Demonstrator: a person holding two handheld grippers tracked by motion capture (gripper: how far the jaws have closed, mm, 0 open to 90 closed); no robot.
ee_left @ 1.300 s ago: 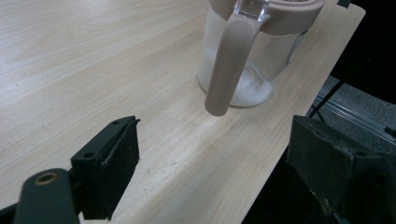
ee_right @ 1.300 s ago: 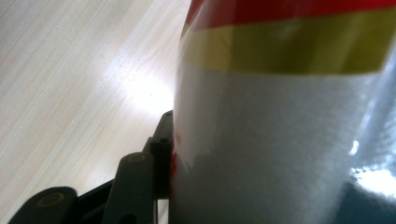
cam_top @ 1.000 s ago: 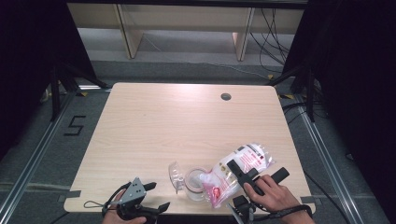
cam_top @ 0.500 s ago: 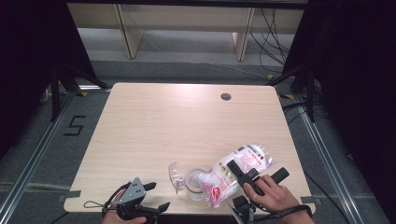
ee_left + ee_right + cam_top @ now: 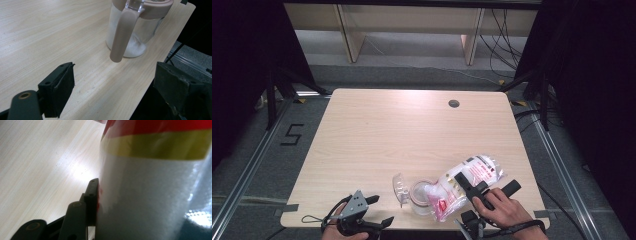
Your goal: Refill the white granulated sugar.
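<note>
Right gripper (image 5: 463, 183), lower right of the high view, grips the plastic bag of white powder (image 5: 467, 181), jaws just closing further on it; bag tilted over the glass jar (image 5: 422, 196) at the table's (image 5: 412, 130) near edge, so pouring appears underway; left gripper (image 5: 374, 210), lower left, stands open and empty.

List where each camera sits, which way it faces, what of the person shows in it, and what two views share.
High view: fixed above the person's side, facing forward and down on the light wooden table; the left hand-held gripper and right hand enter from below.
Left gripper view: rides the left hand-held gripper, looking between its open black jaws at the clear glass jar with a pinkish lid clasp.
Right gripper view: rides the right hand-held gripper, pressed against the white plastic bag with red print.
Shared: the jar and the bag also appear in the high view.
</note>
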